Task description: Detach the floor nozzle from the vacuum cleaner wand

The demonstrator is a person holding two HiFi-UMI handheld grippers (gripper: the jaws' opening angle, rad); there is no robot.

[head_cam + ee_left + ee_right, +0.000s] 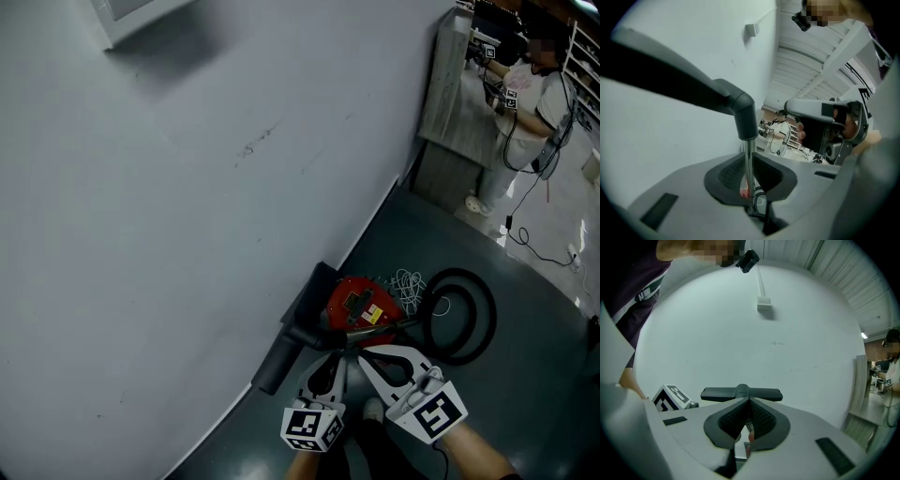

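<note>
Jaws of the left gripper (748, 155) (332, 356) stand only slightly parted. Their dark ribbed pads (729, 173) lie against both sides of the thin metal wand (749, 161), which runs upright through the slot between them. Just above that grip the wand enters the black neck of the floor nozzle (740, 110) (286, 352). One wing of the nozzle reaches to the upper left in the left gripper view, close to the camera and blurred.

The right gripper (748, 401) (367, 352) has its jaws together, the pads meeting at the tips. Lower down, in the narrow gap behind them, a sliver of metal tube and a reddish spot show; whether anything is pinched there cannot be told. This gripper points at the floor nozzle, which appears in the right gripper view as a flat black T against the pale wall (740, 333).

In the head view the two grippers sit side by side, with the nozzle stretched along the foot of the wall just beyond them. Next to the nozzle is the red vacuum body (359, 300), with a bundle of white cord (408, 281) beside it. A black hose (469, 319) is looped on the dark floor (534, 375). A small white box (764, 302) is fixed high on the wall. Well apart, at the top right, a person (525, 89) stands by a grey partition (459, 94).
</note>
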